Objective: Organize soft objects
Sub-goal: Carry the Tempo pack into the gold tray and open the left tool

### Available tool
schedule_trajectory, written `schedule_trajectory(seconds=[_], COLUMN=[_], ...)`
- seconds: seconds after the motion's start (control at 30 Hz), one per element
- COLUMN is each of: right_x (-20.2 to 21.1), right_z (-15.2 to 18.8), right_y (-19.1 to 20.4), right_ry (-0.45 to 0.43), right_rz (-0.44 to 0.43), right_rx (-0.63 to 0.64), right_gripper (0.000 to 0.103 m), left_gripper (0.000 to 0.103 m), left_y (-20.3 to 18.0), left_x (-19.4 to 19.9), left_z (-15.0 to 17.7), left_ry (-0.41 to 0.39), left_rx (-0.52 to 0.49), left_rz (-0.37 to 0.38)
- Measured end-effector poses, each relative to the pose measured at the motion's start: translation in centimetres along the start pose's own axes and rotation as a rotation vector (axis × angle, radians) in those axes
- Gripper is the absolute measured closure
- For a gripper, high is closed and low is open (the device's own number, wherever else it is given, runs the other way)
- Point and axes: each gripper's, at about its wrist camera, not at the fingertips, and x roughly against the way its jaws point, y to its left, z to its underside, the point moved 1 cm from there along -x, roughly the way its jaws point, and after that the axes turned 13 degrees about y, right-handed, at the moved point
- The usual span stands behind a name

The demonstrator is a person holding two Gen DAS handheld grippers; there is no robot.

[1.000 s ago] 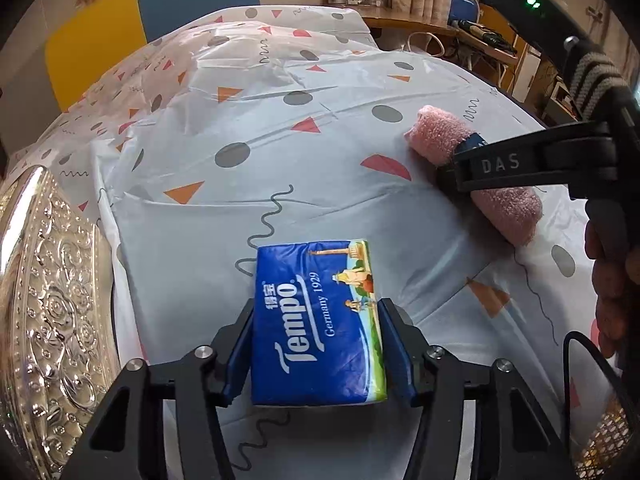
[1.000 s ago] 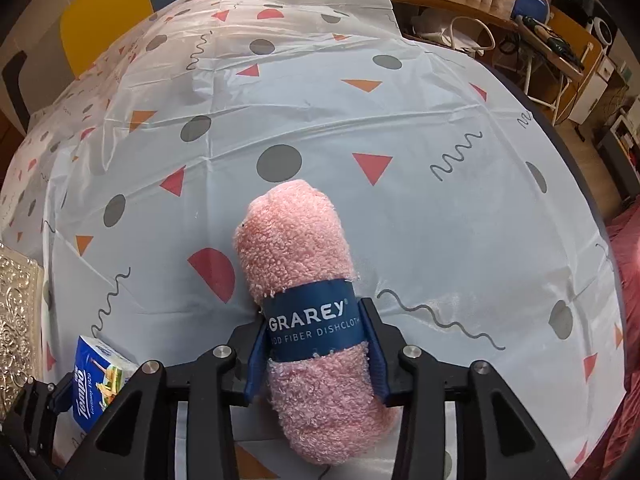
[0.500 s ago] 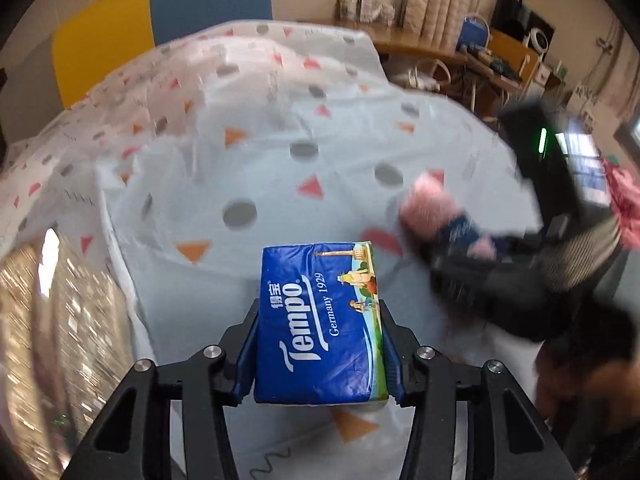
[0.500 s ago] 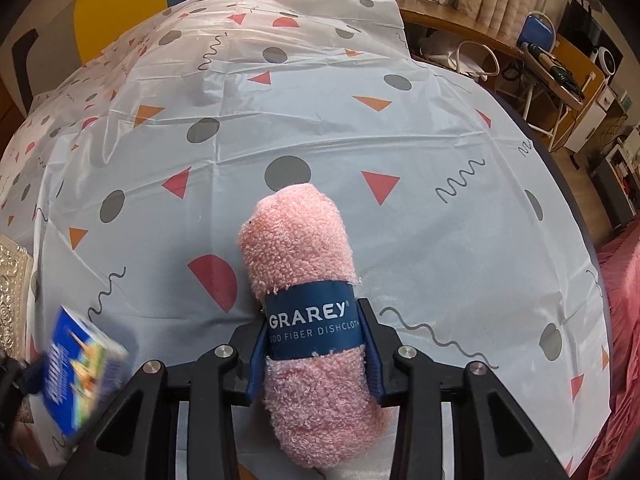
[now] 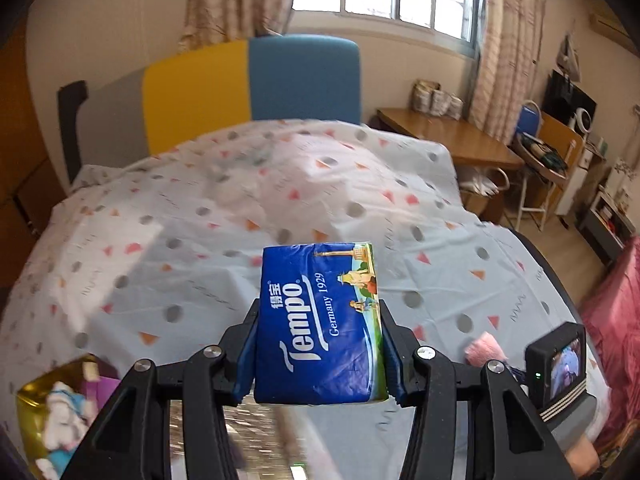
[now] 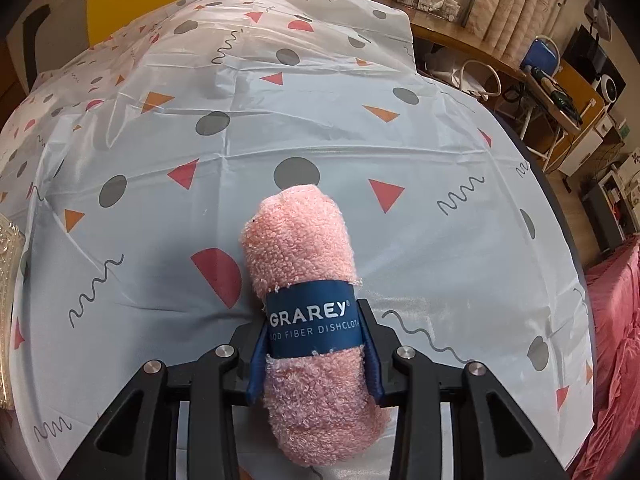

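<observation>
A blue Tempo tissue pack [image 5: 316, 356] hangs in the air above the patterned bedsheet [image 5: 192, 248], with my left gripper [image 5: 320, 312] shut on its two sides. A rolled pink dishcloth [image 6: 300, 240] with a blue GRAREY band lies on the bedsheet [image 6: 280, 120]. My right gripper [image 6: 314, 320] is shut on it at the band, pads pressing both sides. In the left wrist view the pink dishcloth's end [image 5: 482, 348] shows at the lower right, beside the right gripper's camera unit [image 5: 556, 372].
A gold container [image 5: 52, 404] with small soft toys sits at the lower left. An embossed silver tray's edge [image 6: 8, 248] shows at the left. The yellow-and-blue headboard [image 5: 248, 80] stands at the far end; a wooden desk [image 5: 452, 140] and pink bedding [image 5: 616, 320] are on the right.
My left gripper has lifted the tissue pack off the sheet and tilted up, bringing the headboard and window into view. The right gripper stays on the dishcloth in the same spot.
</observation>
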Motion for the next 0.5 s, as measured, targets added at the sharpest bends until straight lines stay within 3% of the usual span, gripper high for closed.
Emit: schedule_trajectory(seconds=[0.23, 0.33, 0.5], right_x=[0.2, 0.3, 0.4], right_z=[0.3, 0.6, 0.9], right_y=[0.6, 1.2, 2.0], right_ry=[-0.017, -0.034, -0.057], right_rz=[0.035, 0.073, 0.133], right_rx=[0.025, 0.053, 0.096], right_gripper=[0.065, 0.066, 0.066], left_gripper=[0.051, 0.051, 0.051], left_y=[11.8, 17.0, 25.7], left_x=[4.6, 5.9, 7.7], left_z=[1.8, 4.2, 11.1], left_ry=[-0.066, -0.064, -0.042], left_rx=[0.152, 0.231, 0.353], left_rz=[-0.081, -0.118, -0.207])
